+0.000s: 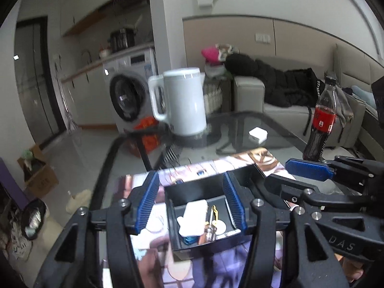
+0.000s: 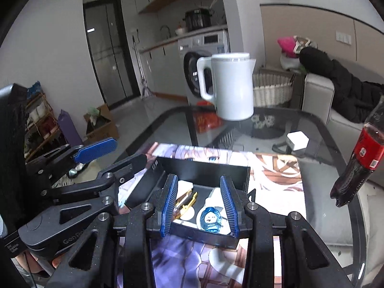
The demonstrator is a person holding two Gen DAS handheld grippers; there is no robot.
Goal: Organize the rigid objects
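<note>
Left gripper point(image 1: 190, 204) positioned above the black tray point(image 1: 199, 189), blue pads point(image 1: 147, 200) spread wide to either side of the tray walls, nothing held between them. Right gripper point(image 2: 199, 206) likewise released, pads point(image 2: 228, 204) parted over the same black tray point(image 2: 206, 168), no contact with the contents visible

Tray resting on a printed anime mat point(image 2: 276, 168) laid over the glass table point(image 2: 324, 216). Inside the tray, as seen from the right wrist: a blue-haired figure charm point(image 2: 210, 218) near the front right, a gold clip-like item point(image 2: 189, 204) toward the left, a white block point(image 2: 184, 186) at the rear left. From the left wrist: the white block point(image 1: 193, 217) at the left of the tray, gold item point(image 1: 213, 212) beside it, a small brown piece at the front edge, type not discernible

On the table beyond the mat: white kettle point(image 1: 183, 103) at the far edge, small white box point(image 1: 258, 134) to its right, cola bottle point(image 1: 320, 120) upright near the right edge, well apart from the tray

Each gripper visible in the other's view, just beside one another over the tray
</note>
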